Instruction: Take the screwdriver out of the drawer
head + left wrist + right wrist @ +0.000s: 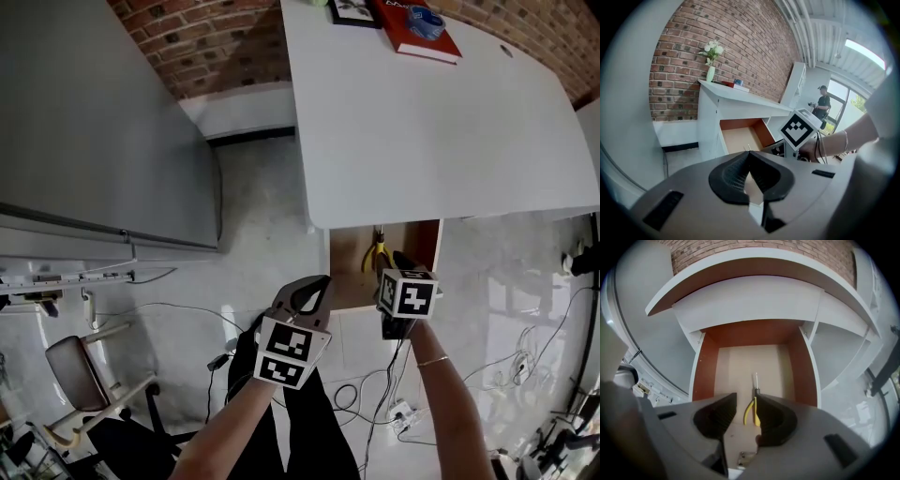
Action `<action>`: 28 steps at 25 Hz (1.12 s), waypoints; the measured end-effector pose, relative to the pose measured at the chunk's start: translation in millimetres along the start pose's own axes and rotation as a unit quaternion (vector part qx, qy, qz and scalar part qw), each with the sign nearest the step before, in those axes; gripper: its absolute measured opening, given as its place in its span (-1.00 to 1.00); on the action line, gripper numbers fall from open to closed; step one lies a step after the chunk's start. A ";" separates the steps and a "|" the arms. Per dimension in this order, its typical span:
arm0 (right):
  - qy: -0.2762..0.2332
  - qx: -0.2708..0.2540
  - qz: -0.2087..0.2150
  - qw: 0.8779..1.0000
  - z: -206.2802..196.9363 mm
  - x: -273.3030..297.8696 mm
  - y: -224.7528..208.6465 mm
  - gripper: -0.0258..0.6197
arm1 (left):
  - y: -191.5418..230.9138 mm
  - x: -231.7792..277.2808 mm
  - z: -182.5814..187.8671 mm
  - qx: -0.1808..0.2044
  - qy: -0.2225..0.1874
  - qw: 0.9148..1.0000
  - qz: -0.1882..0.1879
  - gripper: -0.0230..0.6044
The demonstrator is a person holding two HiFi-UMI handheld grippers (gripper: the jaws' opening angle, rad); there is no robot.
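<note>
From the head view, a white table [422, 141] stands by a brick wall, and the drawer [349, 251] under its near edge is pulled out. A yellow-handled tool [378, 255] lies inside. The right gripper [401, 267] hangs over the drawer's front, and the left gripper [314, 286] is just beside the drawer, to its left. In the left gripper view, the left gripper [748, 155] has its jaw tips pressed together with nothing between them. The open drawer [740, 136] and the other gripper's marker cube [800, 129] are beyond. In the right gripper view, the right gripper [745, 397] has its jaws apart and grips nothing. In the gap between them the yellow-handled tool [751, 411] lies on the drawer [707, 366] floor, near the front, its metal tip pointing to the back.
</note>
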State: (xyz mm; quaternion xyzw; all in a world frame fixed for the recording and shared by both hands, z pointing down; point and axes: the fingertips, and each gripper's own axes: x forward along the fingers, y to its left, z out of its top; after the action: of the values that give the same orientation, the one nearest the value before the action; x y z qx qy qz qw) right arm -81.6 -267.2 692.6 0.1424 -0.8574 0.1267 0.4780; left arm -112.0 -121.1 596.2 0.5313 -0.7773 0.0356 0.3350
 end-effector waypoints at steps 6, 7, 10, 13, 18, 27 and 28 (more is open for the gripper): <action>0.015 -0.022 -0.010 1.000 1.6 23.0 -10.7 -0.55 | 6.6 7.6 -0.8 -0.015 -0.005 1.000 0.007 -0.95; 0.019 -0.023 -0.010 1.000 0.7 27.3 -11.5 -0.55 | 7.8 8.9 -1.4 -0.017 -0.005 1.000 0.008 -0.95; 0.030 -0.028 -0.015 0.999 -1.3 39.1 -12.3 -0.55 | 12.5 11.9 -3.8 -0.024 -0.003 1.000 0.013 -0.95; 0.043 -0.034 -0.022 0.998 -2.8 51.7 -12.7 -0.55 | 17.8 14.9 -5.0 -0.028 -0.002 0.999 0.016 -0.95; 0.049 -0.034 -0.026 0.998 -2.4 69.0 -13.9 -0.55 | 25.9 18.3 -6.0 -0.033 -0.002 0.999 0.023 -0.95; 0.055 -0.024 -0.036 0.998 -7.9 85.2 -24.8 -0.55 | 36.7 14.5 -7.0 -0.034 -0.001 0.999 0.029 -0.95; 0.057 -0.021 -0.037 0.997 -9.4 86.9 -25.8 -0.55 | 37.5 14.3 -7.5 -0.035 -0.001 0.999 0.030 -0.95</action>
State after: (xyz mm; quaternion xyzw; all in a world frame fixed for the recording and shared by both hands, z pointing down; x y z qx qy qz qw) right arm -108.5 -298.5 773.9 0.1564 -0.8253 0.0993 0.5334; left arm -143.2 -113.3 621.2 0.4960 -0.7940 0.0176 0.3511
